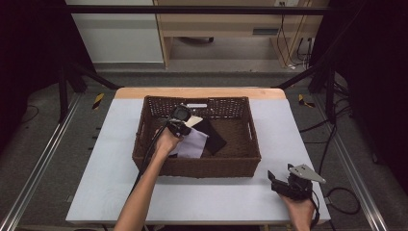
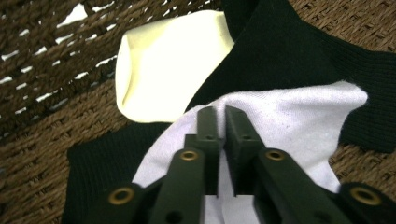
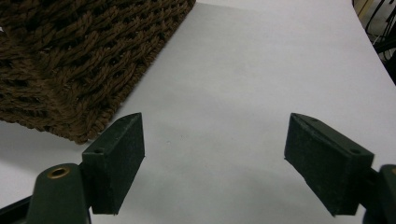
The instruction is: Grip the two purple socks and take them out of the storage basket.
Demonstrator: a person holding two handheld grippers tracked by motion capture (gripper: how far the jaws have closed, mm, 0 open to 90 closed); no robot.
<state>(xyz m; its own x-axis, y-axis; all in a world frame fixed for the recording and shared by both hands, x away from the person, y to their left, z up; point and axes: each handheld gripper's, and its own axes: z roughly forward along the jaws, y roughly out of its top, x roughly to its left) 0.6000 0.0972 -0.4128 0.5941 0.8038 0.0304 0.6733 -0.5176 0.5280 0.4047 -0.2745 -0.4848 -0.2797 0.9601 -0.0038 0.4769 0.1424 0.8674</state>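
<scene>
A brown woven basket (image 1: 245, 161) stands in the middle of the table. Inside it lie a white cloth (image 1: 193, 144), a black cloth (image 1: 215, 138) and a cream cloth (image 1: 194, 121). My left gripper (image 1: 180, 126) reaches into the basket's left half. In the left gripper view its jaws are pinched shut on a fold of the white cloth (image 2: 299, 121), which lies over the black cloth (image 2: 285, 51); the cream cloth (image 2: 168, 60) sits behind, against the basket wall. My right gripper (image 1: 284, 185) rests on the table at the front right, open, with bare tabletop between its fingertips (image 3: 116, 154).
The white tabletop (image 1: 110, 168) has room to the left, right and front of the basket. The basket's front right corner (image 3: 84, 126) is close to the right gripper. A dark metal frame (image 1: 62, 86) and cables (image 1: 337, 192) surround the table.
</scene>
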